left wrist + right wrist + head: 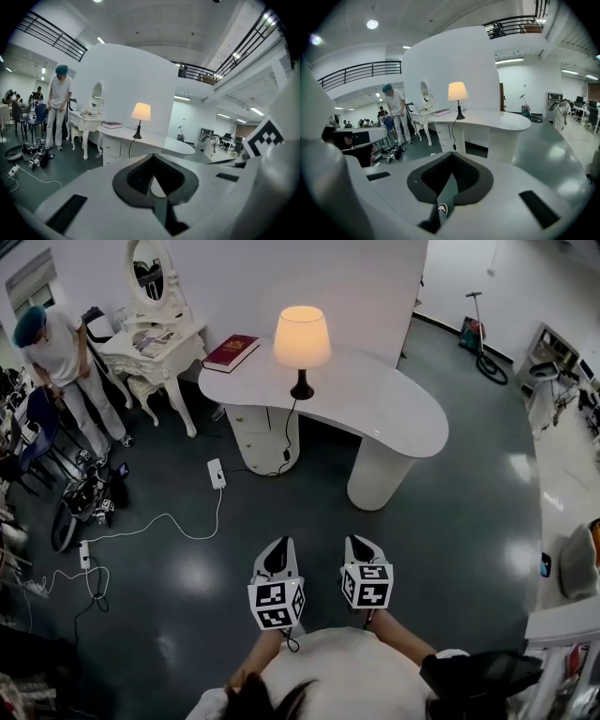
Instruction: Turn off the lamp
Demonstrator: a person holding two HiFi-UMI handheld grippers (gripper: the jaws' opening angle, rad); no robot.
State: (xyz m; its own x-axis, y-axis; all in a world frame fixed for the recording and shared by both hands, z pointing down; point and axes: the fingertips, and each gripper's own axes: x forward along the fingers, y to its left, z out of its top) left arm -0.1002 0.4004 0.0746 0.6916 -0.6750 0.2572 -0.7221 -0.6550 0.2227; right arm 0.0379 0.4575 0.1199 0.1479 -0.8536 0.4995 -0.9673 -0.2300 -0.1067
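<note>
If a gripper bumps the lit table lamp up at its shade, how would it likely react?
The lamp looks top-heavy, with a wide shade on a thin stem over a small dark base, so a high push could probably tip it. Its cord hangs over the table edge and may tug if it slides.
</note>
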